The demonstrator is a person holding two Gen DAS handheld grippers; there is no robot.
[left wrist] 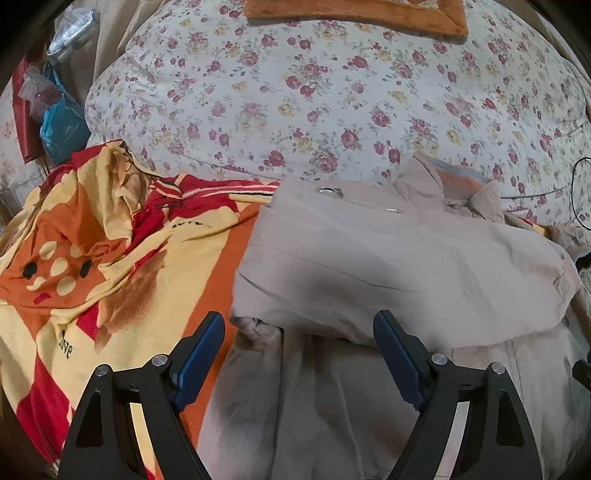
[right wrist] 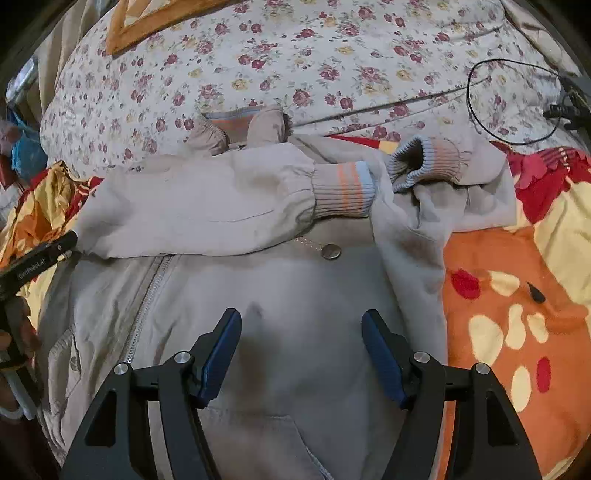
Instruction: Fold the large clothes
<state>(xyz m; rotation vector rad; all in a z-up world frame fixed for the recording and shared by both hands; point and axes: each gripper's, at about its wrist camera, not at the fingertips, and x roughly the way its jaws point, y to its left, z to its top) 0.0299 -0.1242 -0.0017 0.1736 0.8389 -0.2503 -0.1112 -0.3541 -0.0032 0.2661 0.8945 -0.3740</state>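
Note:
A beige jacket (right wrist: pixel 280 295) lies front-up on an orange, red and yellow blanket (right wrist: pixel 517 332). Both sleeves are folded across its chest: one sleeve (right wrist: pixel 207 210) ends in a striped ribbed cuff (right wrist: pixel 343 192), the other cuff (right wrist: pixel 428 162) lies at the right. A round snap button (right wrist: pixel 331 252) and a zipper (right wrist: pixel 147 291) show. My right gripper (right wrist: pixel 301 325) hovers open above the jacket's lower front, nothing between its blue pads. In the left wrist view the jacket (left wrist: pixel 388 251) spreads ahead, and my left gripper (left wrist: pixel 299 328) stands wide open over its edge, holding nothing.
A floral quilt (left wrist: pixel 295 92) fills the bed behind the jacket, with an orange mat (left wrist: pixel 354 14) at the far edge. Bags and clutter (left wrist: pixel 55 110) sit at the left. A black cable (right wrist: pixel 509 103) loops at the right. A hand holding the left gripper's handle (right wrist: pixel 33 258) shows at the left edge.

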